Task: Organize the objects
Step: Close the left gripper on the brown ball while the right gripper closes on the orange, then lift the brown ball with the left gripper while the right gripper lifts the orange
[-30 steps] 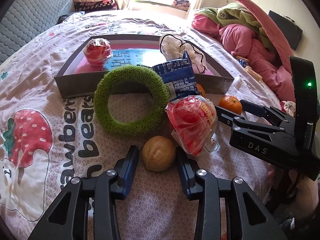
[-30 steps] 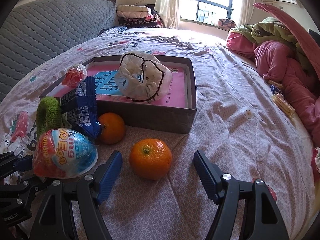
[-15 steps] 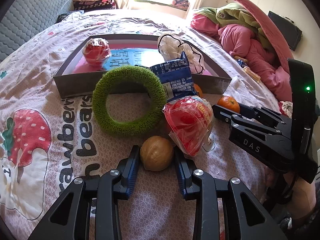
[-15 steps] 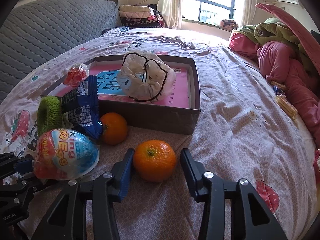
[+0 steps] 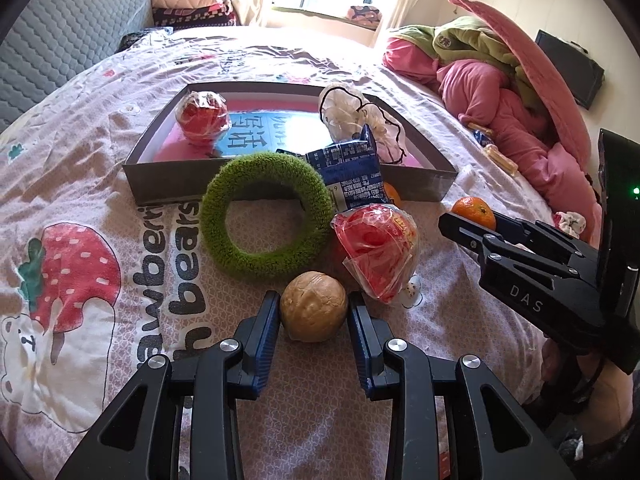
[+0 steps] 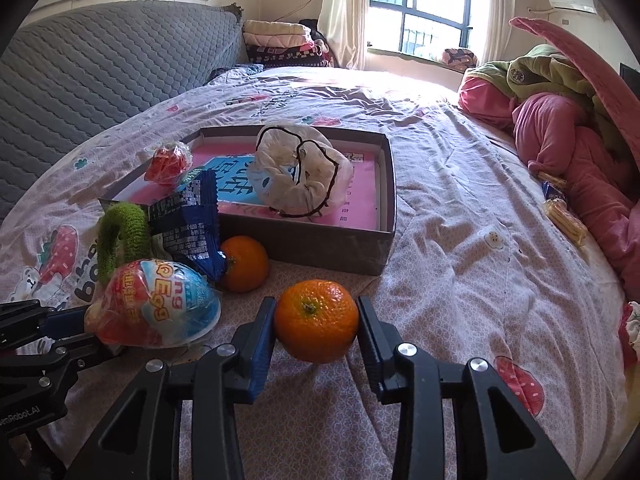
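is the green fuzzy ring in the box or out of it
Out. The green ring lies on the bedspread, propped against the front wall of the box.

Between the near bedspread and the shallow grey cardboard box stands a crowded cluster: a fuzzy green ring, a blue foil snack packet, a plastic-wrapped red-and-blue toy egg and a small orange, all touching or just beside one another. Right of the box the pink patterned bedsheet lies bare. Inside the box, the floor between a wrapped red ball and a crumpled white bag is free.
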